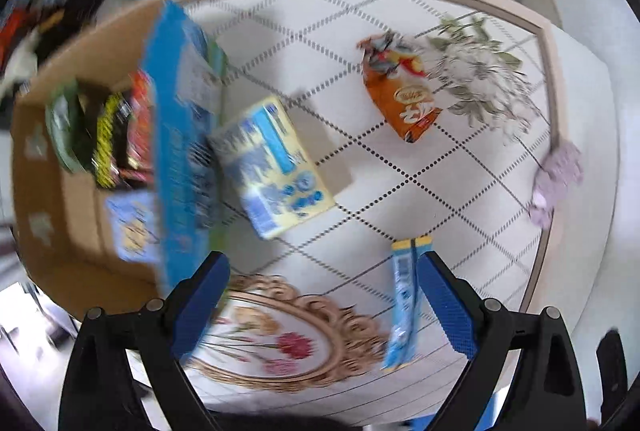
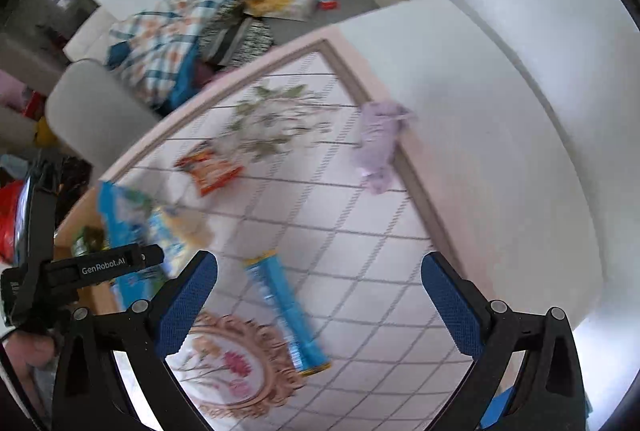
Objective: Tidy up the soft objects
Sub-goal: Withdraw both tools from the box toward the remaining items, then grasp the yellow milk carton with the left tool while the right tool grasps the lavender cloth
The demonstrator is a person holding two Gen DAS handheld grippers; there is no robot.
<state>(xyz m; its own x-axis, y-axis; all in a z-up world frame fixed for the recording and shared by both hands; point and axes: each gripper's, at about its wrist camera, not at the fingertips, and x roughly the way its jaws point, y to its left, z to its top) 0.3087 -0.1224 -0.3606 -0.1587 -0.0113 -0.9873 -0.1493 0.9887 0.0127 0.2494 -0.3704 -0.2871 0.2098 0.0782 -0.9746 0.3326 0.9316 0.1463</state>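
Observation:
A white quilted mat (image 1: 400,159) carries soft packs. A yellow-and-blue tissue pack (image 1: 272,167) lies next to a cardboard box (image 1: 60,199) at the left. A large blue pack (image 1: 180,159) stands on edge at the box's rim. An orange snack bag (image 1: 404,87) and a lilac plush (image 1: 556,175) lie farther off. A slim blue packet (image 1: 402,307) lies beside my left gripper's right finger. My left gripper (image 1: 324,279) is open and empty. My right gripper (image 2: 320,279) is open above the slim blue packet (image 2: 286,311); the plush (image 2: 380,147) lies ahead.
The box holds several snack packs (image 1: 116,139). A gold-framed flower print (image 1: 280,335) and a leaf print (image 1: 480,79) mark the mat. A chair with clothes and clutter (image 2: 192,31) stands beyond the mat. The left gripper's body (image 2: 80,267) shows at the left.

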